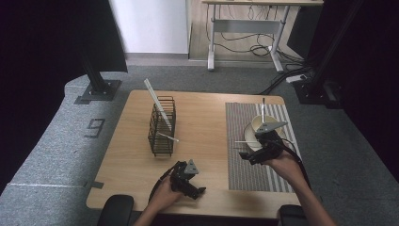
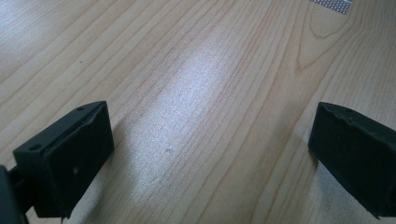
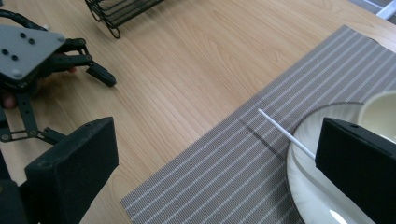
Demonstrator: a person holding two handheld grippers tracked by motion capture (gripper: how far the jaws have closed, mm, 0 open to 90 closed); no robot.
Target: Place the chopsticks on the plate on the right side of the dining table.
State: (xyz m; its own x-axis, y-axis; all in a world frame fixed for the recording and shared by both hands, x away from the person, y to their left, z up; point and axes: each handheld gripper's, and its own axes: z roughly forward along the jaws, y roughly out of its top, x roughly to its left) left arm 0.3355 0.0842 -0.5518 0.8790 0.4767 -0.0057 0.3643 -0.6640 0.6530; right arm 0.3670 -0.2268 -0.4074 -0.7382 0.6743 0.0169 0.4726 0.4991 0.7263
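Observation:
A white plate [image 1: 251, 136] with a cream bowl [image 1: 259, 123] on it sits on a grey striped placemat [image 1: 256, 165] at the right. A thin white stick [image 1: 244, 141] rests on the plate's rim and juts left over the mat; in the right gripper view the stick [image 3: 282, 131] lies ahead between the jaws. My right gripper [image 1: 247, 153] [image 3: 215, 168] hovers open at the plate's [image 3: 313, 186] near-left edge, holding nothing. My left gripper [image 1: 195, 186] [image 2: 210, 154] is open low over bare wood near the front edge. It is also in the right gripper view, the left gripper [image 3: 46, 56].
A black wire basket [image 1: 162, 126] stands left of centre, with a long white stick [image 1: 157, 103] leaning out of it and a shorter one [image 1: 168, 136] poking through its side. A white utensil [image 1: 263, 108] stands up from the bowl. The wooden table [image 1: 207, 113] is bare between basket and mat.

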